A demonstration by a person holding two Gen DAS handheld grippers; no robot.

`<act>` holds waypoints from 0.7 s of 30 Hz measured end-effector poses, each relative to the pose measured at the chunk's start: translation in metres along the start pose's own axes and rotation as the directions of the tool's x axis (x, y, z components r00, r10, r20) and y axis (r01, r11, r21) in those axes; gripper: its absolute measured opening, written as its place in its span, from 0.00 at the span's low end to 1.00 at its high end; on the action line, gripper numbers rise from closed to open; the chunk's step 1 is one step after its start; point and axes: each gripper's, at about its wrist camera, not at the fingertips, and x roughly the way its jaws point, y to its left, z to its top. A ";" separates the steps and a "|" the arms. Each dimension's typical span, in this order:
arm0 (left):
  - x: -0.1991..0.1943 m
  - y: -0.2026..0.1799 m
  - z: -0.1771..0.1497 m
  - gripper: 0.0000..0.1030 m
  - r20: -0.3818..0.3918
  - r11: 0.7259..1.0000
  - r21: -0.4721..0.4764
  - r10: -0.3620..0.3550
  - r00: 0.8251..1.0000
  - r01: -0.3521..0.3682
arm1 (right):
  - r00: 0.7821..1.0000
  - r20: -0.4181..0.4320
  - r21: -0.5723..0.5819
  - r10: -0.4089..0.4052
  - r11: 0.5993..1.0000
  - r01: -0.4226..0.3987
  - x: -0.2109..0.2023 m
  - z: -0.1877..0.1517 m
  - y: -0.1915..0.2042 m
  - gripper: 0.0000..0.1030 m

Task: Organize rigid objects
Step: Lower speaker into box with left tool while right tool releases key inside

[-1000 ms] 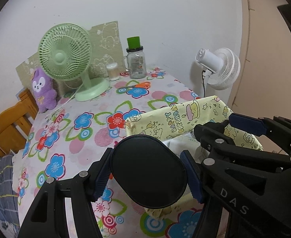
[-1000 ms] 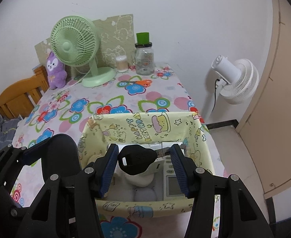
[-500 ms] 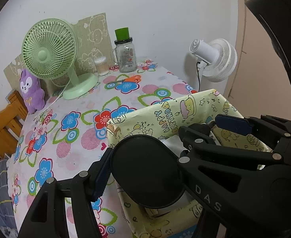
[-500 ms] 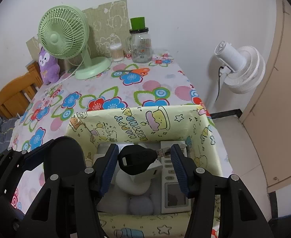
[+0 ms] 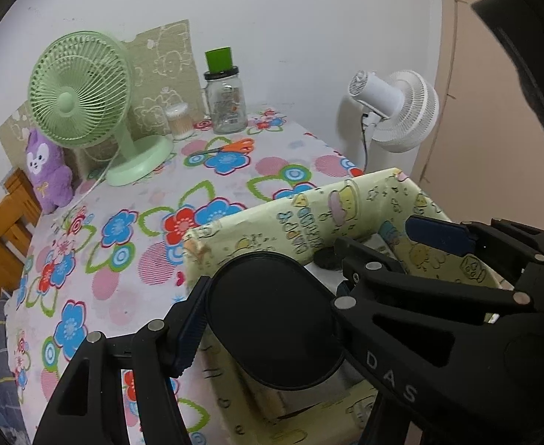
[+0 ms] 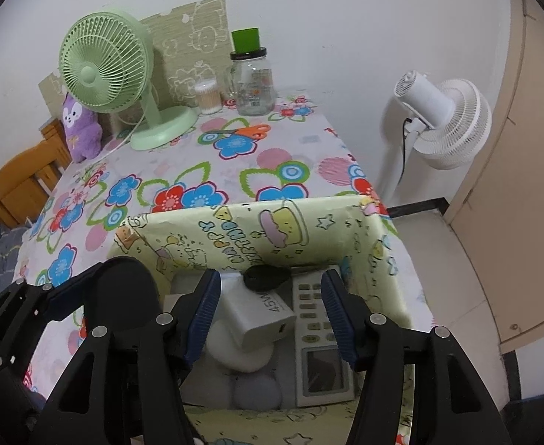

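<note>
A yellow cartoon-print storage box (image 6: pixel 257 237) stands at the table's near right corner and also shows in the left wrist view (image 5: pixel 309 222). My left gripper (image 5: pixel 272 319) is shut on a flat black oval object (image 5: pixel 275 319), held over the box's left edge. My right gripper (image 6: pixel 270 307) is open above the box. A black key (image 6: pixel 268 276) lies in the box on a white 45W charger (image 6: pixel 257 315), beside a grey remote control (image 6: pixel 318 330). White rounded items lie below them.
On the floral tablecloth (image 6: pixel 161 193) at the back stand a green desk fan (image 6: pixel 105 70), a glass jar with green lid (image 6: pixel 251 78), a cotton swab jar (image 6: pixel 207 98), orange scissors (image 6: pixel 249 130) and a purple plush toy (image 6: pixel 79 129). A white floor fan (image 6: pixel 442 122) stands right.
My right gripper let go of the black key, which now lies in the box. Both grippers moved forward and lower over the box. The left gripper still holds the black oval object.
</note>
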 end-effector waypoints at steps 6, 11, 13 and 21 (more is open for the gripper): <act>0.000 -0.014 0.005 0.67 0.017 0.999 0.027 -0.037 0.999 0.036 | 0.998 0.034 0.015 -0.049 0.999 0.048 -0.015 -0.003 -0.013 0.59; 0.002 -0.024 0.009 0.67 0.020 0.997 0.048 -0.055 0.998 0.054 | 0.993 0.056 0.023 -0.100 0.995 0.099 -0.023 -0.005 -0.023 0.60; 0.005 -0.029 0.010 0.67 0.019 0.997 0.057 -0.058 0.998 0.057 | 0.992 0.060 0.031 -0.114 0.993 0.113 -0.025 -0.006 -0.027 0.61; 0.021 -0.037 0.012 0.67 -0.015 0.998 0.062 -0.032 0.999 0.033 | 0.990 0.037 0.058 -0.133 0.990 0.131 -0.022 -0.011 -0.045 0.63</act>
